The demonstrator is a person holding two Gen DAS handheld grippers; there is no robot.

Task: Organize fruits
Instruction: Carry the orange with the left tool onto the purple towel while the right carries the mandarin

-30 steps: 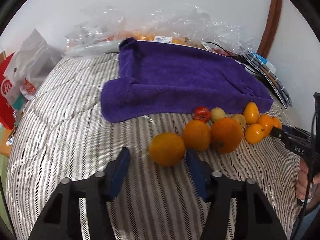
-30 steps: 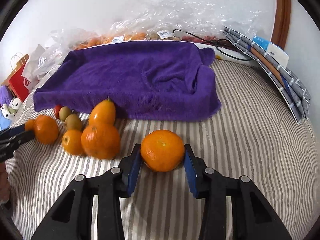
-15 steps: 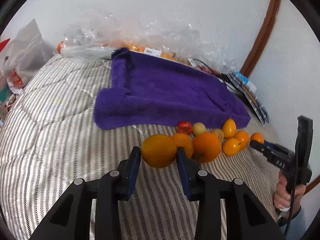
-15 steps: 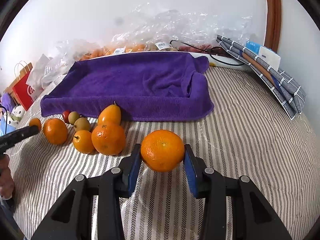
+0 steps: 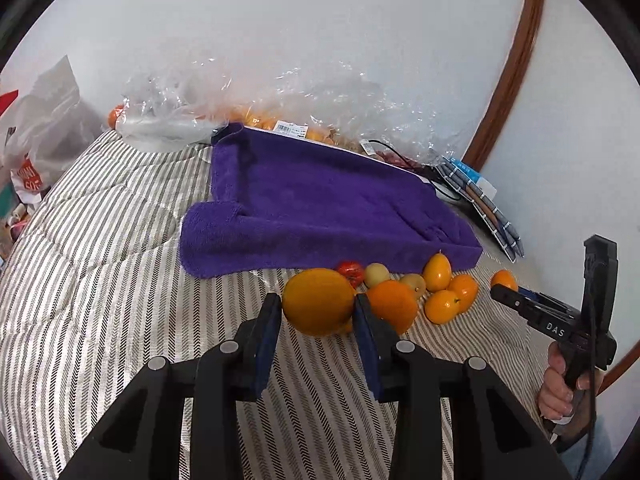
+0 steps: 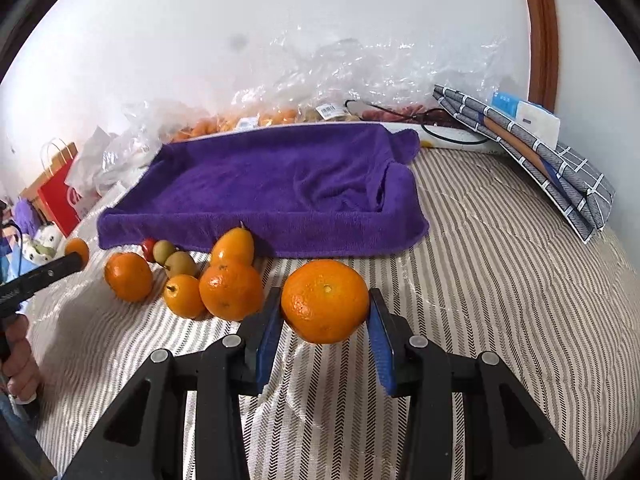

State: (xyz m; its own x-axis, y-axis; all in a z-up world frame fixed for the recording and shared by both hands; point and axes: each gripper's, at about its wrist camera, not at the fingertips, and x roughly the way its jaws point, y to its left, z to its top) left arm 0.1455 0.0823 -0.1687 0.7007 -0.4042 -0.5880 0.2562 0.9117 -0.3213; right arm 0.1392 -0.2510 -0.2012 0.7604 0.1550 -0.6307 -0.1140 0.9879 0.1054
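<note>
Two oranges are held off the striped bed cover (image 5: 100, 272), one in each gripper. The left gripper (image 5: 316, 320) is closed on a yellow-orange fruit (image 5: 318, 300), and the right gripper (image 6: 325, 322) is closed on a round orange (image 6: 325, 300). Behind them a purple towel (image 6: 280, 184) is spread with raised edges like a tray, and nothing is seen lying on it. A loose group of small fruits (image 6: 188, 276) is gathered on the cover just beside the near edge of the towel. Crumpled clear plastic bags (image 5: 280, 96) are piled against the white wall, and folded grey checked cloths (image 6: 552, 164) lie to the right. Open striped cover is seen to the right of the towel and in front of both grippers.
</note>
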